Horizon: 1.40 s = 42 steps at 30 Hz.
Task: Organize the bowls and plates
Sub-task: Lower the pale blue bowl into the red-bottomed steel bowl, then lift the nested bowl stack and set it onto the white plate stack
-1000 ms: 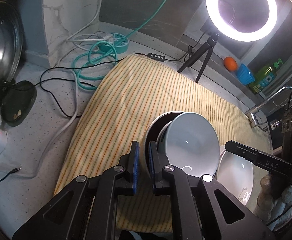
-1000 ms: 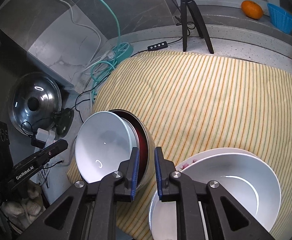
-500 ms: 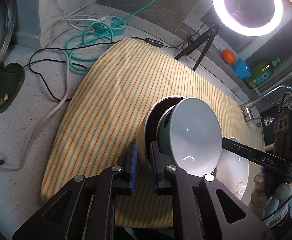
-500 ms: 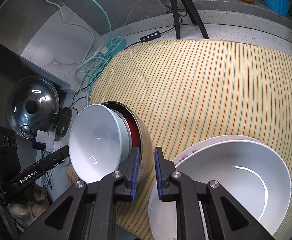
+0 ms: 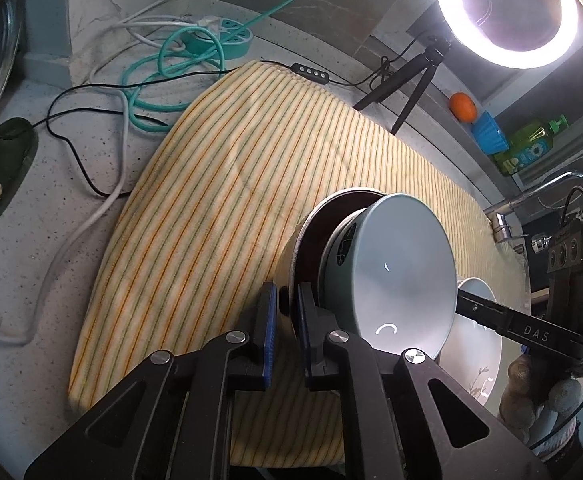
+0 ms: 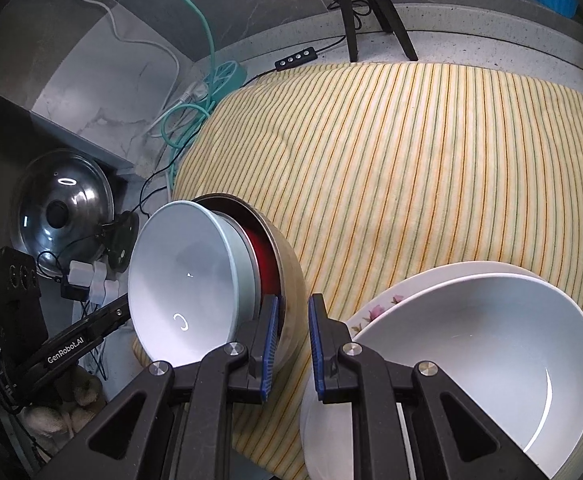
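Both grippers (image 5: pixel 287 300) (image 6: pixel 293 312) clench the nested bowls' (image 6: pixel 287 268) rim; only right view shows lid (image 6: pixel 65 204).

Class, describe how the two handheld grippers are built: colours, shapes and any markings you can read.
Left gripper and right gripper: black angular plastic fingers with triangular cut-outs, silver round pivot screws, blue ribbed pads. Side lettering reads "GenRobot.AI" and "DAS". The holding hands wear pale knitted gloves.

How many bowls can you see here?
3: a pale blue bowl nested inside a metal bowl held tilted over the cloth, and a white bowl on a flowered plate. More may be hidden.
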Each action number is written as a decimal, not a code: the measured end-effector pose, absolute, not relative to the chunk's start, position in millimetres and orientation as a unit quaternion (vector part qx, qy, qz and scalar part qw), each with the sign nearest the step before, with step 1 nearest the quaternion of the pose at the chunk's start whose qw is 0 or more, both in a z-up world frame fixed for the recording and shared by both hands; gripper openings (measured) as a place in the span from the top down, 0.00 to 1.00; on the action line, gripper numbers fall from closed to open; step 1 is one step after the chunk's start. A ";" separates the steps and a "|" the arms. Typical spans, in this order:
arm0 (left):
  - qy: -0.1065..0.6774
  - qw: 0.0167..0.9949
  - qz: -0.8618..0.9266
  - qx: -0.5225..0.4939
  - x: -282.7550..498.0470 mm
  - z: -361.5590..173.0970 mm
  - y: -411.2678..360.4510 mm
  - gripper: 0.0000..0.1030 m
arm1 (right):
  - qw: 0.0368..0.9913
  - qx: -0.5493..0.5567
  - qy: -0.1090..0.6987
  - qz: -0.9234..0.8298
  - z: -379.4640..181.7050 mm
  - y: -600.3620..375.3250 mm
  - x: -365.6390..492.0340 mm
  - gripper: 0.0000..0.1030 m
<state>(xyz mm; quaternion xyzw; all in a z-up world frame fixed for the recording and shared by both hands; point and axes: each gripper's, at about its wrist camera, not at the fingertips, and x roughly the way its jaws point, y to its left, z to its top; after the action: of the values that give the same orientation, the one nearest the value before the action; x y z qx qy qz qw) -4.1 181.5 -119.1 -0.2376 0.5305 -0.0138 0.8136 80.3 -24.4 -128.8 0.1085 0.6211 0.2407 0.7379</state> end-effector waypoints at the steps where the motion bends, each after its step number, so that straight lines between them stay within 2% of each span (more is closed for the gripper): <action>1: 0.531 0.813 -0.014 -0.237 -3.6 -119.9 181.2 0.92 | 0.737 0.109 0.622 0.242 -129.7 -23.5 80.5 0.86; 5: 0.533 0.812 -0.012 -0.238 -1.7 -120.9 180.1 0.92 | 0.732 0.111 0.627 0.243 -132.4 -22.4 81.5 0.87; 7: 0.532 0.812 -0.011 -0.239 -1.4 -120.7 179.9 0.92 | 0.727 0.121 0.630 0.245 -133.3 -22.9 82.5 0.91; 21: 0.526 0.816 -0.006 -0.238 -8.1 -108.1 175.5 0.92 | 0.724 0.126 0.632 0.245 -127.7 -26.5 78.9 0.91; 42: 0.485 0.847 -0.049 -0.213 -13.7 -55.2 121.3 0.92 | 0.750 0.148 0.599 0.239 -76.3 -90.1 59.1 0.91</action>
<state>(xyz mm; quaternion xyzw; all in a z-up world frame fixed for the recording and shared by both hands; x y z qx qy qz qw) -13.7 121.3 -55.2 -0.2128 0.4847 -0.0487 0.8470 59.1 -90.1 -76.3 0.1481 0.5993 0.2387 0.7497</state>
